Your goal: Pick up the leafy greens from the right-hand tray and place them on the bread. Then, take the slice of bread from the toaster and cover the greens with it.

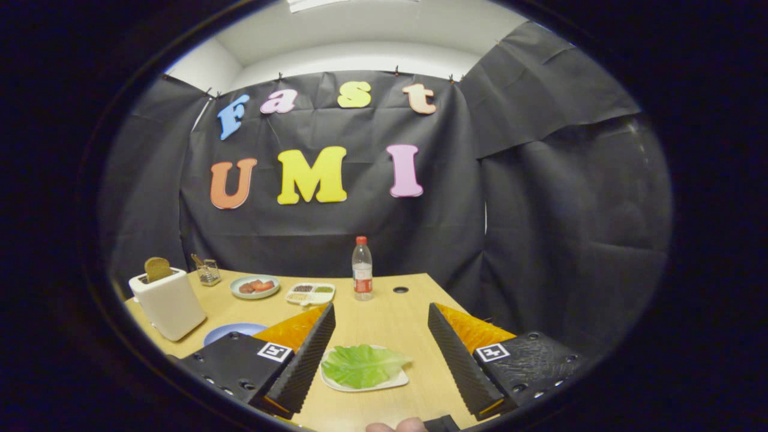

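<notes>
The gripper (381,354) is spread wide and holds nothing; its two fingers stand well apart, one on each side of a small white tray (396,381) that lies on the desk (390,312) between them. On that tray rests one leafy green (363,365), a single pale lettuce leaf lying flat and reaching past the tray's far right rim. A fingertip of the person (396,426) shows at the very near end, just behind the tray.

The step in hand looks like the pick of the greens. To do it well, the gripper should come down with the fingers either side of the leaf's middle, low enough to catch the leaf but not the tray, and close gently so that the thin leaf folds instead of tearing.

Left of the left finger, partly hidden by it, lies one blue plate (231,331); whether the bread sits on it I cannot tell. Farther left stands one white toaster (168,303) with one slice of bread (158,269) poking up. Beyond, from left to right: one small glass holder (208,272), one pale plate of reddish food (255,287), one divided tray (310,293), one bottle (362,269).
</notes>
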Motion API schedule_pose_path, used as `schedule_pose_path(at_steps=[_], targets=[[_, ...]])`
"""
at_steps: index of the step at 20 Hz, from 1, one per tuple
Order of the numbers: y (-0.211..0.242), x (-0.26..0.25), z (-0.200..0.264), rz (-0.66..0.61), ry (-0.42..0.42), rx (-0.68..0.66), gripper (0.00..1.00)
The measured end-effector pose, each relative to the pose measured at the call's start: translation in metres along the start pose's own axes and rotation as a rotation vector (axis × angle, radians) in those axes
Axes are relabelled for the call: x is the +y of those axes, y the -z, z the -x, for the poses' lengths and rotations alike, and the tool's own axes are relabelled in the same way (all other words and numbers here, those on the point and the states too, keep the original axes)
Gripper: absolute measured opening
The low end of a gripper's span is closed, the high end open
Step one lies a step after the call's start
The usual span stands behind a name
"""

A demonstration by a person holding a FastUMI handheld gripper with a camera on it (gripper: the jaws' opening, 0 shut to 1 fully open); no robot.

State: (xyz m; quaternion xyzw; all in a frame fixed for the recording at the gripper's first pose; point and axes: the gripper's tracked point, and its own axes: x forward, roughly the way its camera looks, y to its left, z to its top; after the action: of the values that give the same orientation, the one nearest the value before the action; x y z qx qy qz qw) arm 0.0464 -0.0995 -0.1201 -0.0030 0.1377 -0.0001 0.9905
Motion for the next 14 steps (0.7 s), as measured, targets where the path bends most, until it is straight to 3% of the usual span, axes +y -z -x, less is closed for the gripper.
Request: schedule_pose_path(at_steps=[6, 14], targets=[[0.056, -0.006, -0.041, -0.146, -0.035, 0.172, 0.95], [0.116, -0.029, -0.089, -0.315, 0.04, 0.403, 0.96]])
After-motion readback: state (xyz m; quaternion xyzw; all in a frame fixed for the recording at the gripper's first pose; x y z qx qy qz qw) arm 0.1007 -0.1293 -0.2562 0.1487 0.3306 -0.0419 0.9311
